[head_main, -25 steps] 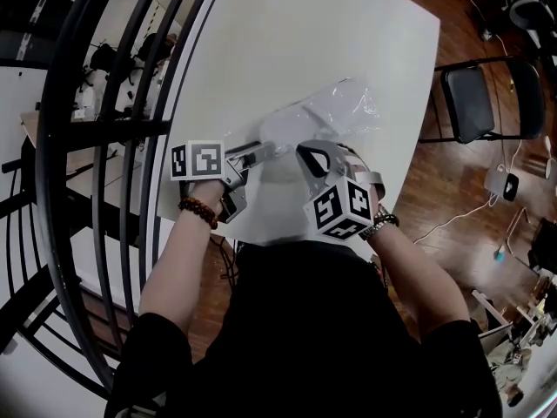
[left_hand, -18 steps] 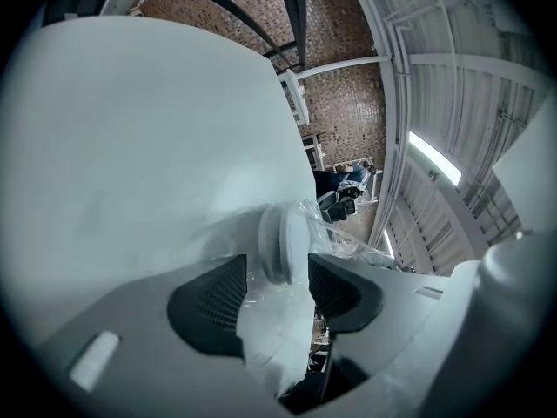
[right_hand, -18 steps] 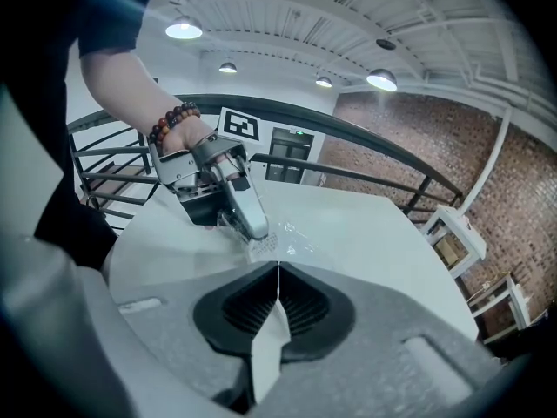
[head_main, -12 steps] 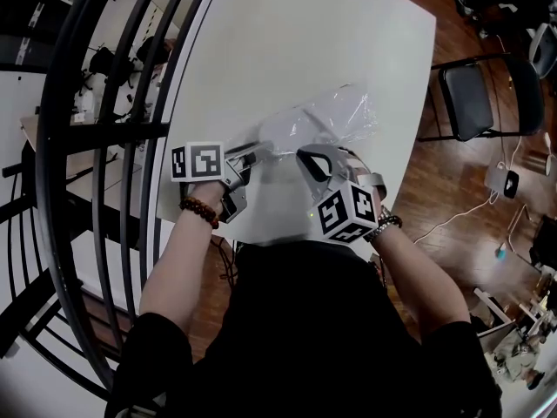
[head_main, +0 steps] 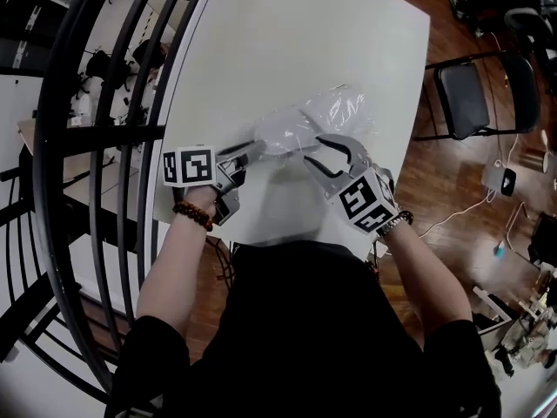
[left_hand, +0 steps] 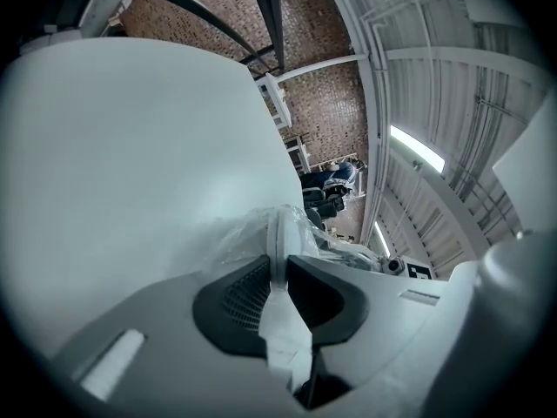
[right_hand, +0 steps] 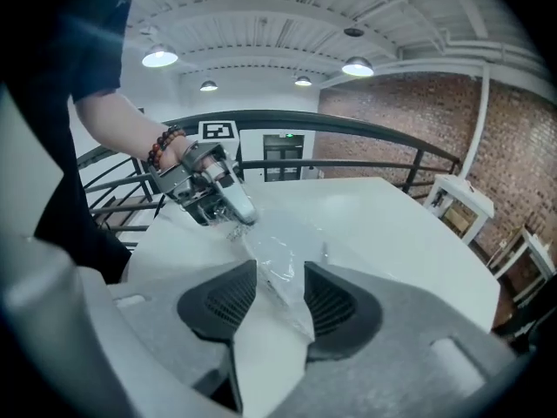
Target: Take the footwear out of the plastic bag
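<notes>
Table (head_main: 261, 42) is bearing the bag (head_main: 338, 111), footwear (head_main: 285, 134) not yet out; left gripper (head_main: 254, 152), just closing, is pinching it; right gripper (head_main: 318, 158) is just opening around it.

No readable text, labels or numbers

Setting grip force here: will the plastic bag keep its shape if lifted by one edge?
Probably not: the bag lies crumpled and wrinkled on the table, so it should sag. Its clear film shines, so it may slip.
</notes>
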A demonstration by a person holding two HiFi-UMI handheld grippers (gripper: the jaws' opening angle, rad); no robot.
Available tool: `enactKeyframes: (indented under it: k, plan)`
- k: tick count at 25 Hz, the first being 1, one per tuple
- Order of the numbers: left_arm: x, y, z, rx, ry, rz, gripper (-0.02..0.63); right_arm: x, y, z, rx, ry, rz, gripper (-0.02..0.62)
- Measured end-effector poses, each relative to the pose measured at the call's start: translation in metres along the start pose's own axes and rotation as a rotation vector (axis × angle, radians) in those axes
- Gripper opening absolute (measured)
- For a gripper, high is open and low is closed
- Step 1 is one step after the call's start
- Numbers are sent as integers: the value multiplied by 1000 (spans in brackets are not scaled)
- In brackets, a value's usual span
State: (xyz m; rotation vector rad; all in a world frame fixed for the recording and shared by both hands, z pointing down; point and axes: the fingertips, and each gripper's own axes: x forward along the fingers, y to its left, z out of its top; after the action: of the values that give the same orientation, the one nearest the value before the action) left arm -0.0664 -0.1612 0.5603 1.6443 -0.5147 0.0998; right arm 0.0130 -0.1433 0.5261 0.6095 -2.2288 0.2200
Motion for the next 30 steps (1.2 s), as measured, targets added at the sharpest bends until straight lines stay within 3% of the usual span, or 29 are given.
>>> enactKeyframes:
  k: [7, 12, 15, 20, 25, 27, 30]
  plan:
    - [-9, 6, -1, -11, -9, -32, 77, -13, -40, -15, 164, -16, -44, 167]
    - [-11, 7, 0, -14, -11, -41, 77, -26, -99, -40, 295, -8, -143, 169]
    - [-14, 8, 0, -14, -6, -48, 77, -24, -130, -56, 387, 17, -160, 190]
    - [-15, 7, 0, -1, 0, -52, 75, -8, -158, -78, 590, 39, -90, 252]
    - [-13, 7, -3, -4, 4, -53, 75, 2, -156, -90, 718, 59, 2, 258]
    - [-13, 7, -2, -4, 3, -55, 75, 3, -153, -90, 738, 53, 21, 244]
    - [-13, 8, -1, -3, -2, -55, 74, 1, -150, -87, 735, 41, 33, 166]
